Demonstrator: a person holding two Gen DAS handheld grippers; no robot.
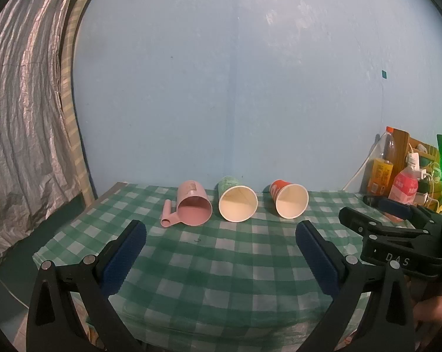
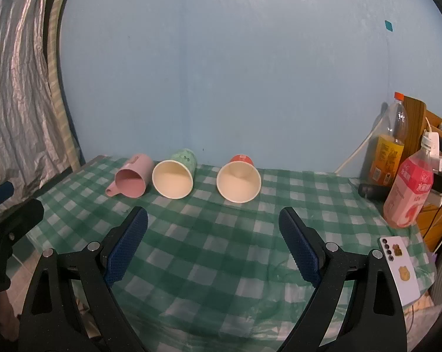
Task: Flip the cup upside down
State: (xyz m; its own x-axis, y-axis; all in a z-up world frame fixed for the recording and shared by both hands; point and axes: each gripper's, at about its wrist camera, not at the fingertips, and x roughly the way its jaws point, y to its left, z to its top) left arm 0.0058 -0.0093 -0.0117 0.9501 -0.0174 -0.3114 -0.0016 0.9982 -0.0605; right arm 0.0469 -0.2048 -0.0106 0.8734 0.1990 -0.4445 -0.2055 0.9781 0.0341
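Three cups lie on their sides near the back of the table, mouths toward me: a pink mug (image 1: 193,206) (image 2: 131,179) with a handle at the left, a green paper cup (image 1: 236,202) (image 2: 175,177) in the middle, and a red paper cup (image 1: 290,203) (image 2: 239,180) at the right. My left gripper (image 1: 221,228) is open and empty, well short of the cups, roughly facing the green one. My right gripper (image 2: 213,217) is open and empty, well short of the cups.
The table has a green checked cloth (image 1: 221,264) (image 2: 215,249). Bottles (image 2: 408,187) (image 2: 388,146) stand at the right edge by a wooden shelf with cables. A white phone (image 2: 400,267) lies at the front right. A blue wall is behind, a curtain (image 1: 21,117) at left.
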